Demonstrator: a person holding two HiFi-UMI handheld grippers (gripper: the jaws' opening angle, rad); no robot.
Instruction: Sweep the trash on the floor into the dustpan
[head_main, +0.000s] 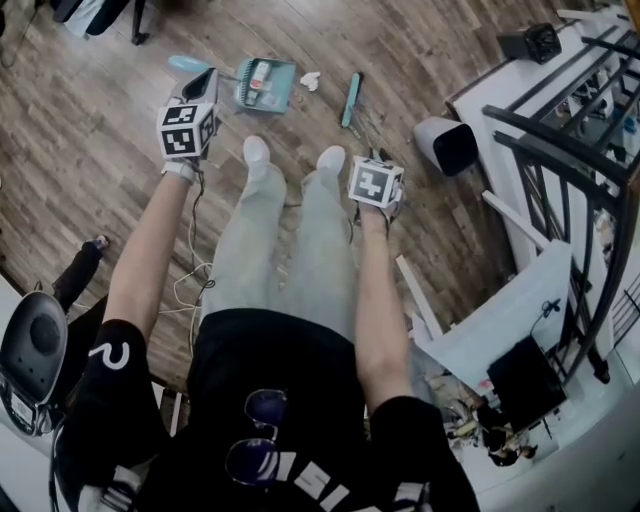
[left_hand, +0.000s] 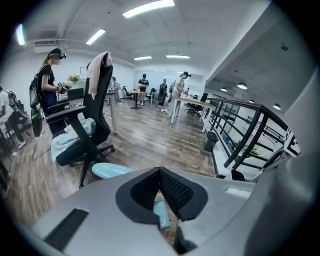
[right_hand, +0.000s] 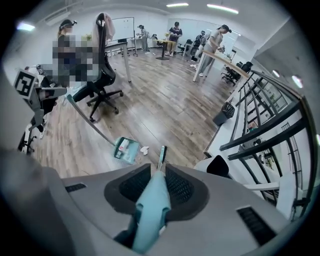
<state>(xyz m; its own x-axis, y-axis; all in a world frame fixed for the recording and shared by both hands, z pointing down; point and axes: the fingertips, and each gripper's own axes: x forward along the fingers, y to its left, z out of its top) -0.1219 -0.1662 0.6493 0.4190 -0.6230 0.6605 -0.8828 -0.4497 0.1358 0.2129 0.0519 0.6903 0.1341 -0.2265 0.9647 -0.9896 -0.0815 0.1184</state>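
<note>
pinching the dustpan (head_main: 268, 86) by its handle in left gripper (left_hand: 160, 187), broom (head_main: 351, 100) in right gripper (right_hand: 152, 182). may flick the white scrap (head_main: 310, 80), just right of dustpan, away from it if swung too hard.

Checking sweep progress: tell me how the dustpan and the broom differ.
The dustpan is a broad tray holding trash; the broom is a narrow strip. The left tool holds the dustpan, the right tool the broom. Both are teal and rest on the floor.
</note>
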